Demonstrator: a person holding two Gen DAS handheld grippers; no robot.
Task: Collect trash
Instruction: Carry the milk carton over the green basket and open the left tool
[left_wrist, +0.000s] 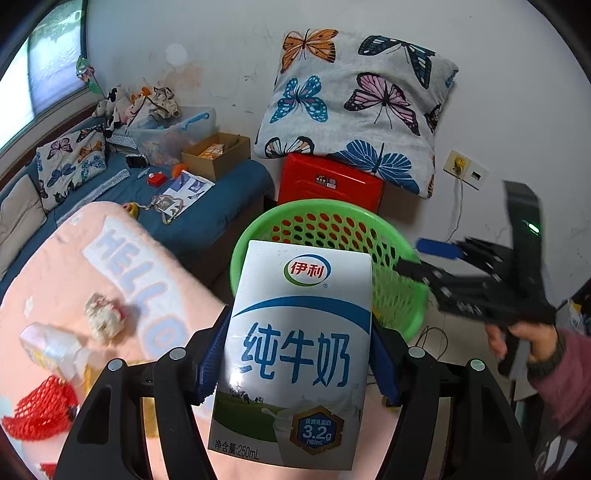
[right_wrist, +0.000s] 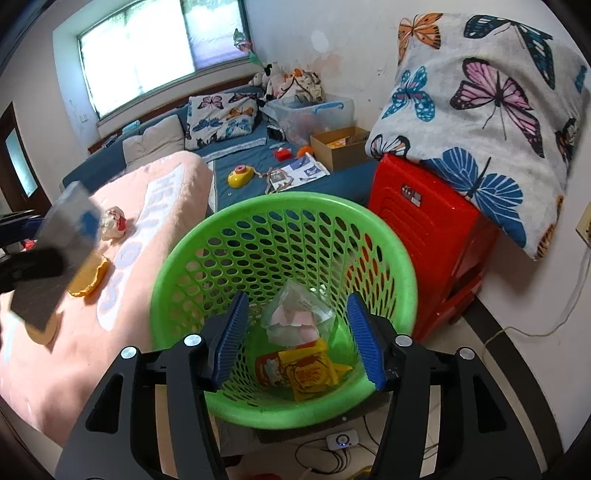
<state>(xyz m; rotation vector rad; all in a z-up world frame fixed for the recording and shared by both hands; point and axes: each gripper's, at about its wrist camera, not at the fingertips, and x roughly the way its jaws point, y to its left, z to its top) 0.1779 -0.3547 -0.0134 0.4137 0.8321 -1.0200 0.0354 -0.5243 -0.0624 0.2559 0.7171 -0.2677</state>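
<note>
You are angling your left gripper (left_wrist: 299, 354) downward, its blue ribbed pads pinching a white-and-blue milk carton (left_wrist: 295, 354) by its two sides, just short of the green basket (left_wrist: 402, 314). You are tilting your right gripper (right_wrist: 295, 336) over the basket's mouth, fingers spread with nothing between them; your hand (left_wrist: 524, 339) is showing from a pink sleeve. The basket, perforated plastic, is holding a clear crumpled bag (right_wrist: 295, 310) and yellow wrappers (right_wrist: 310, 369). A red plastic stool (right_wrist: 428, 236) is standing just beside it, bearing a butterfly-print pillow (right_wrist: 487, 110). On the fuzzy pink blanket (left_wrist: 74, 258) a crumpled paper wad (left_wrist: 105, 317) and red foam netting (left_wrist: 40, 410) are lying.
</note>
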